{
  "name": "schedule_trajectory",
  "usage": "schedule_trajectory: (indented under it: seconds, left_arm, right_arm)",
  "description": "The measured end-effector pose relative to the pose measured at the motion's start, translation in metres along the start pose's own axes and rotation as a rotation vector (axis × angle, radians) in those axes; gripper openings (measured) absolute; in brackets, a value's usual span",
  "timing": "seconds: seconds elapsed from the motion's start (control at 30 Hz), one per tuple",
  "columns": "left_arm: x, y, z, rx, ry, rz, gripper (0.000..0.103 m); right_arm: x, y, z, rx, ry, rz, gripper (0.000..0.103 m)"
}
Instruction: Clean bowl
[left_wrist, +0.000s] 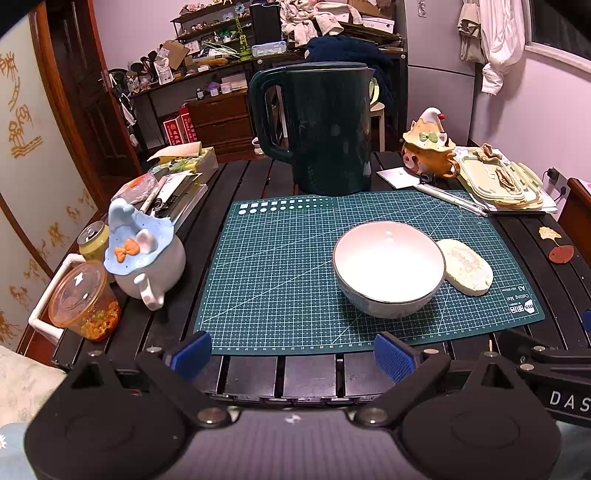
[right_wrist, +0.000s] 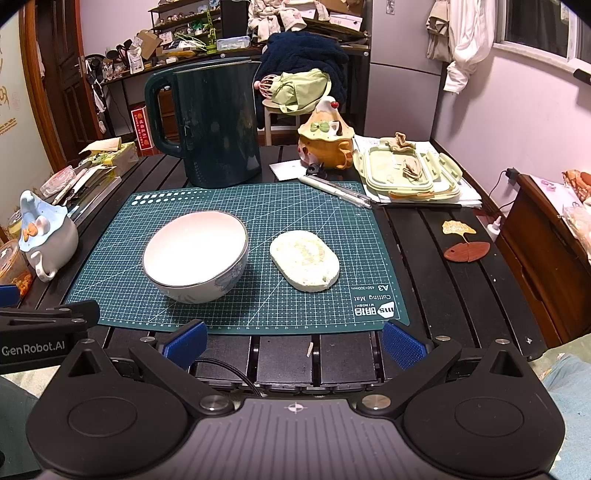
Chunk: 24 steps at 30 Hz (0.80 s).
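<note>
A white bowl (left_wrist: 389, 267) (right_wrist: 195, 254) with a blue pattern outside stands upright and empty on the green cutting mat (left_wrist: 280, 266) (right_wrist: 332, 221). A pale oval sponge (left_wrist: 467, 266) (right_wrist: 304, 260) lies flat on the mat just right of the bowl. My left gripper (left_wrist: 291, 356) is open near the table's front edge, short of the mat, with nothing between its blue pads. My right gripper (right_wrist: 293, 345) is open too, at the front edge, in line with the sponge. Each gripper's body shows at the side of the other's view.
A dark green kettle (left_wrist: 321, 129) (right_wrist: 214, 122) stands behind the mat. A blue-lidded mug (left_wrist: 147, 254), a can and a plastic cup with food sit at the left. An orange figurine mug (right_wrist: 328, 142), pens and a lidded container (right_wrist: 406, 170) sit at the back right.
</note>
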<state>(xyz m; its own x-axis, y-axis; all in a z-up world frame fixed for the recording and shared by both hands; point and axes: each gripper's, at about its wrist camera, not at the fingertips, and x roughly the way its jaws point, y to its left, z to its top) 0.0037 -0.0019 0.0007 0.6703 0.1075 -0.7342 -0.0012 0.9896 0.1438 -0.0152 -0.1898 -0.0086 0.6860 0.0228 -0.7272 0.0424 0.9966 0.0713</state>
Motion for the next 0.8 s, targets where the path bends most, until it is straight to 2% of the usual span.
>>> schedule_trajectory:
  seconds: [0.8]
  left_arm:
    - [-0.0026,0.0024,-0.0041,-0.004,0.001,-0.001,0.095]
  right_arm:
    - [-0.0004,0.0019,-0.0011,-0.001,0.0,-0.001,0.102]
